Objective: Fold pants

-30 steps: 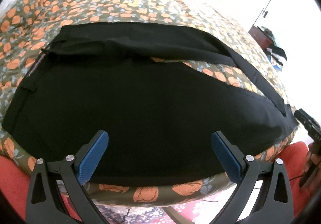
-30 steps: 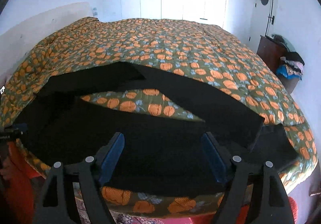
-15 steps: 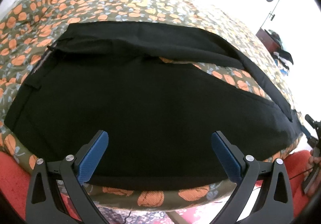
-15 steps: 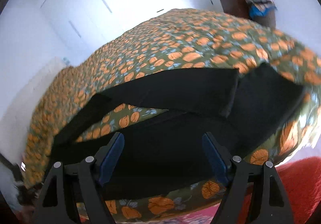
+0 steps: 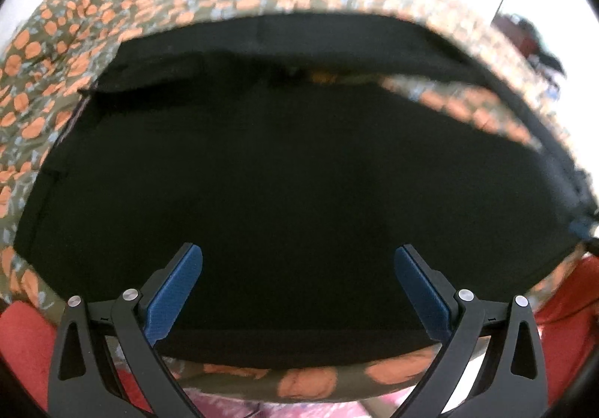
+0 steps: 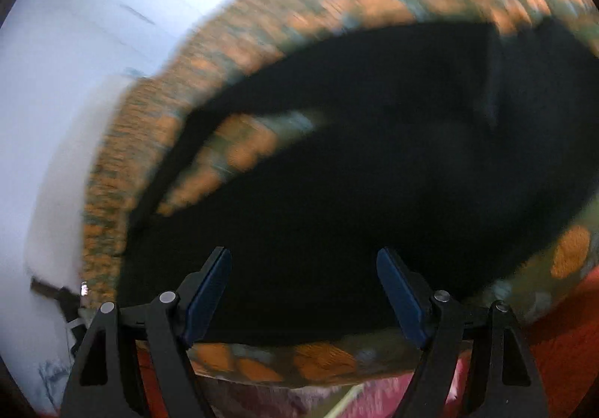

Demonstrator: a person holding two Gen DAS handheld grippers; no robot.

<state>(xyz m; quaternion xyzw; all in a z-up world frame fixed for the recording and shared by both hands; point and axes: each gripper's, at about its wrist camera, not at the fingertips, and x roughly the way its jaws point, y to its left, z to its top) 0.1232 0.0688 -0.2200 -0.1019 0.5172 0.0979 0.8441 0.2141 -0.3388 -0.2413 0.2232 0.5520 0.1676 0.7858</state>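
The black pants [image 5: 299,186] lie spread on the bed [image 5: 93,36], one leg folded across the far side, and fill more of both views than a second ago. The left gripper [image 5: 298,290] has dropped closer, jaws wide open with only fabric beyond them. The right gripper [image 6: 304,292] has rolled and come down near the bed's edge; its jaws are closing on nothing.
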